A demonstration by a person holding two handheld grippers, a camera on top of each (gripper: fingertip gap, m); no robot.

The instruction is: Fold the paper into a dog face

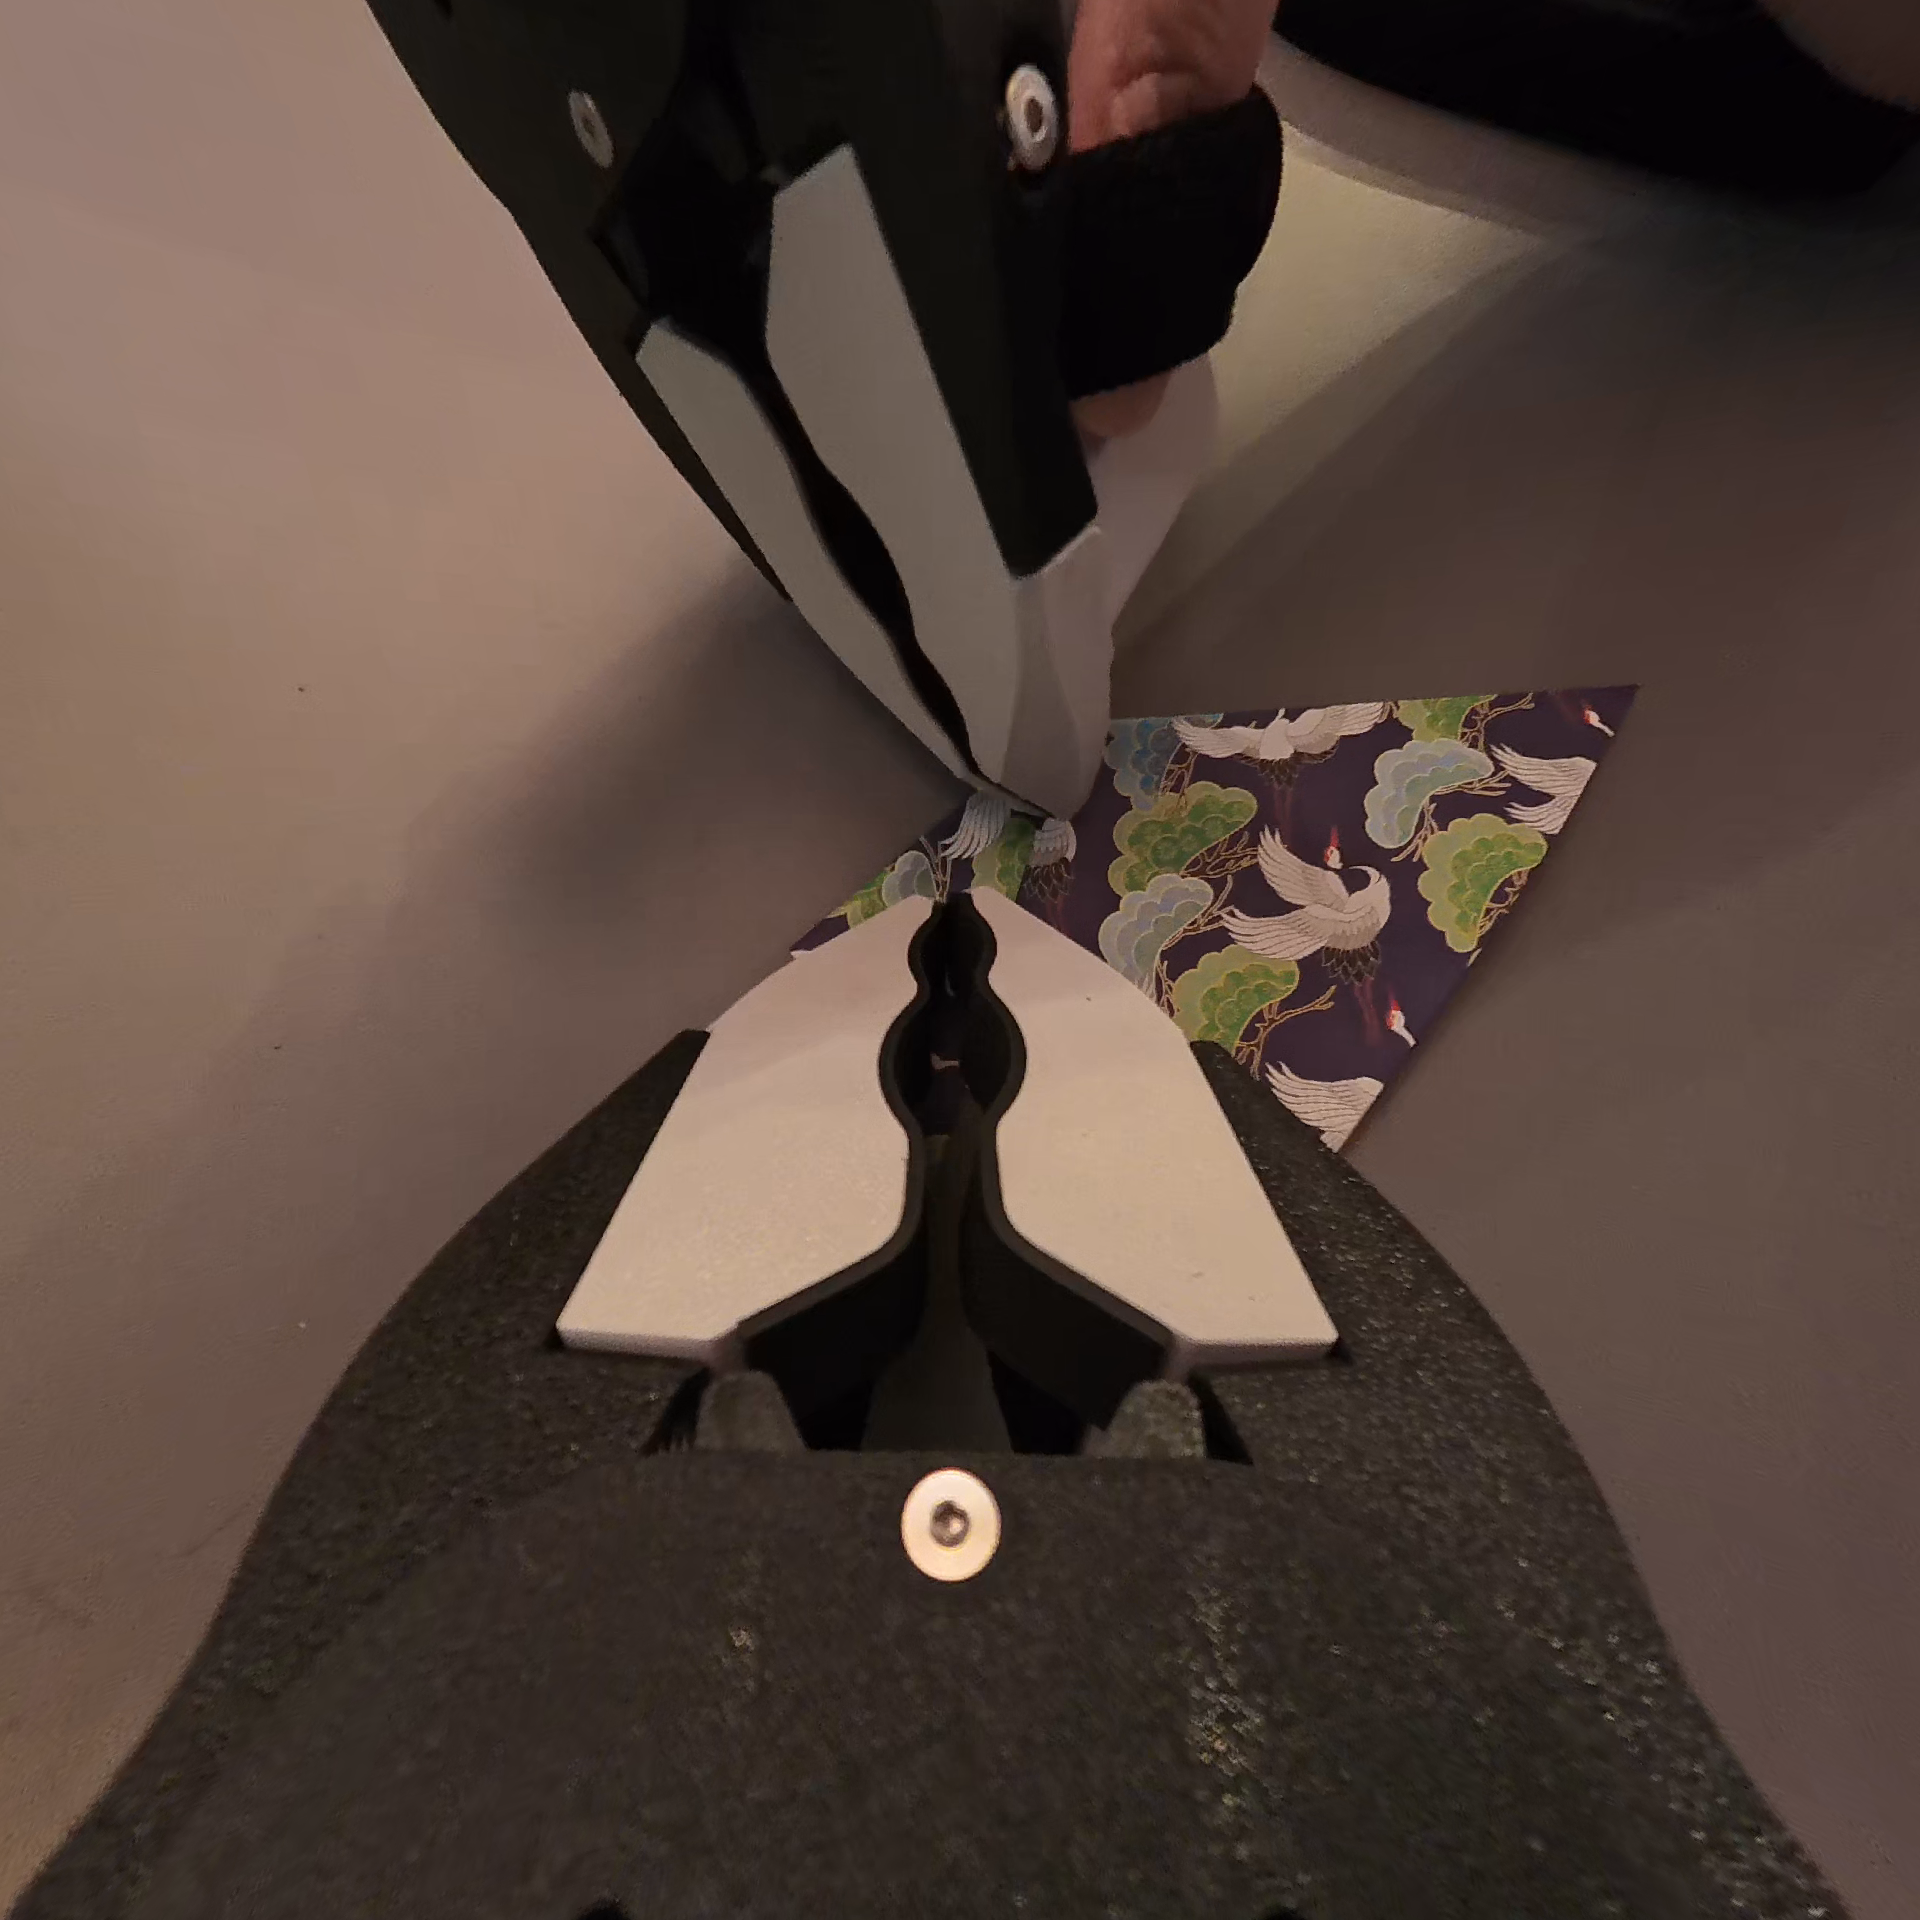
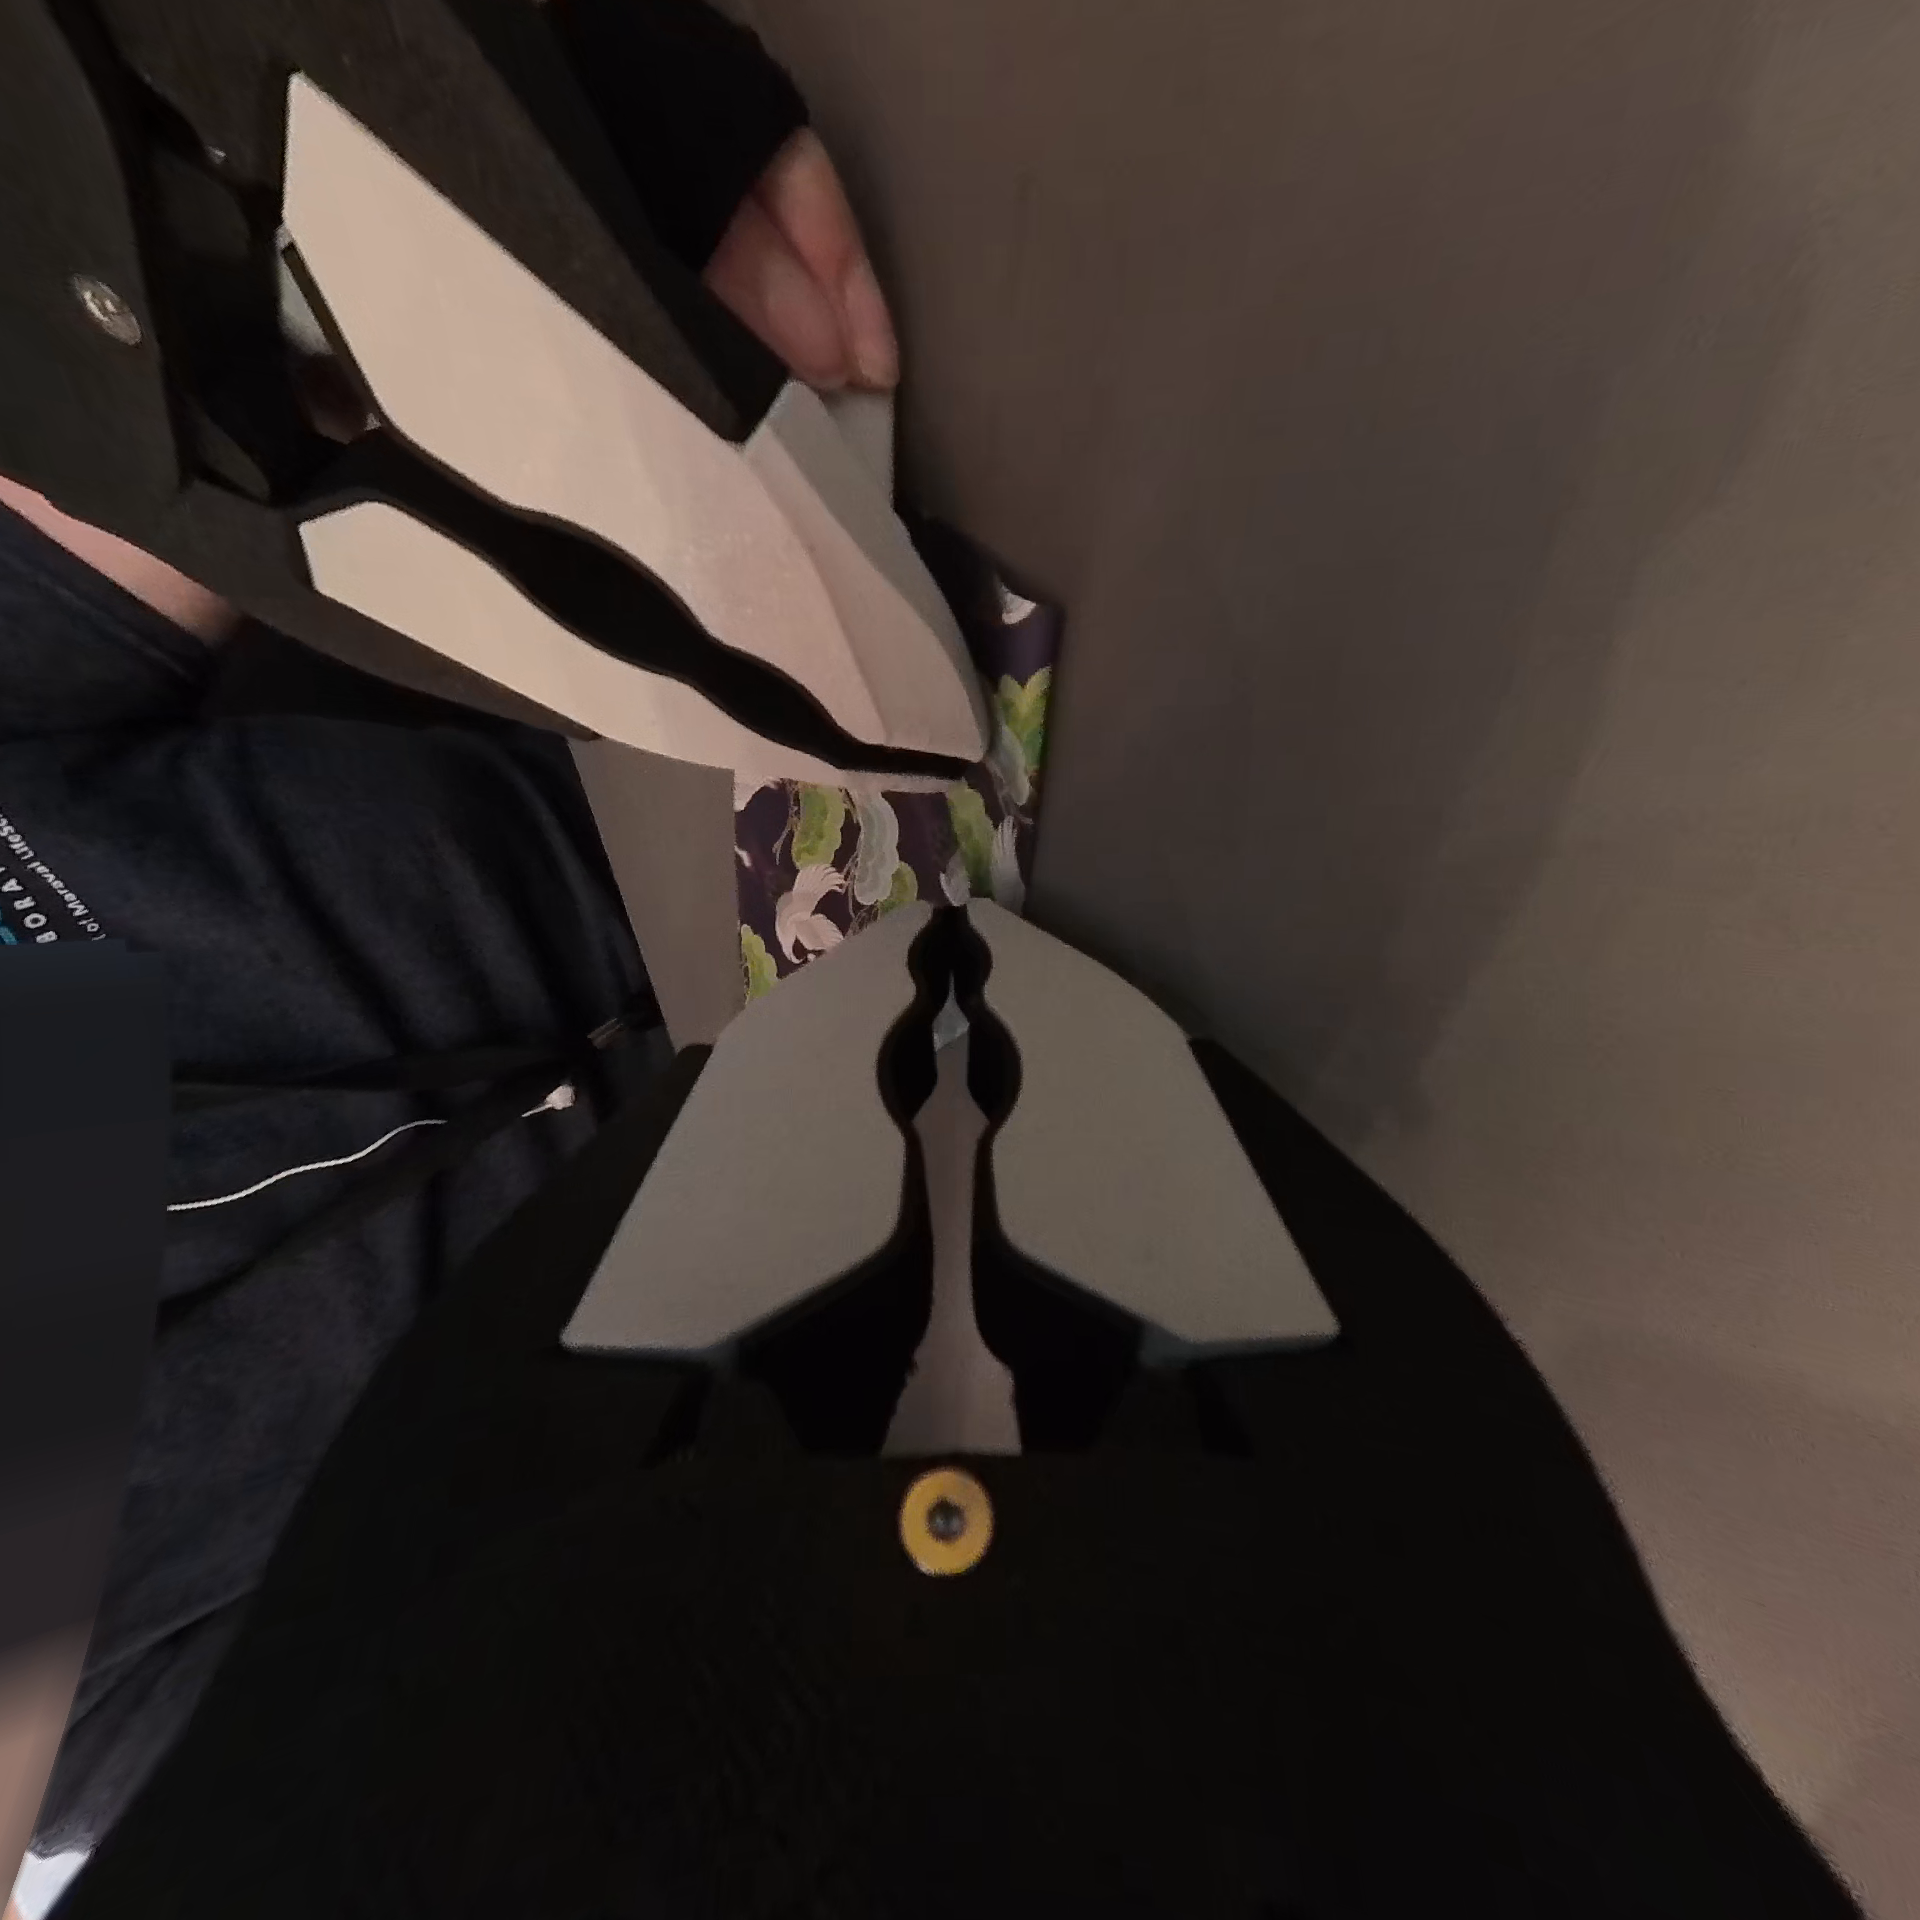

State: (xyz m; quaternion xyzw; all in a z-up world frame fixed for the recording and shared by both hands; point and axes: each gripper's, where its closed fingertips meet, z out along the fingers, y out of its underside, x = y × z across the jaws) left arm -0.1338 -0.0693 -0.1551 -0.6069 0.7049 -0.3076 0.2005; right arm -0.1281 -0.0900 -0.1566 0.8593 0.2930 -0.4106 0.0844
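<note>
The paper (image 1: 1299, 914), patterned with cranes and green clouds on dark purple, lies as a folded triangle flat on the grey table (image 1: 312, 727), spreading ahead and to the right of your left claw (image 1: 961, 909). Judged from its look, it is thin, light and easily creased: it will slide on the smooth table and tear or dent if pinched hard, so take it only at a corner or along an edge. Its long edge runs from just under your left claw tips out to the far right point. Your left claw is closed to a slit at the tips, resting on the near corner. Your right claw (image 1: 1013, 795) comes down from above, tips closed on the small raised flap just beyond.
</note>
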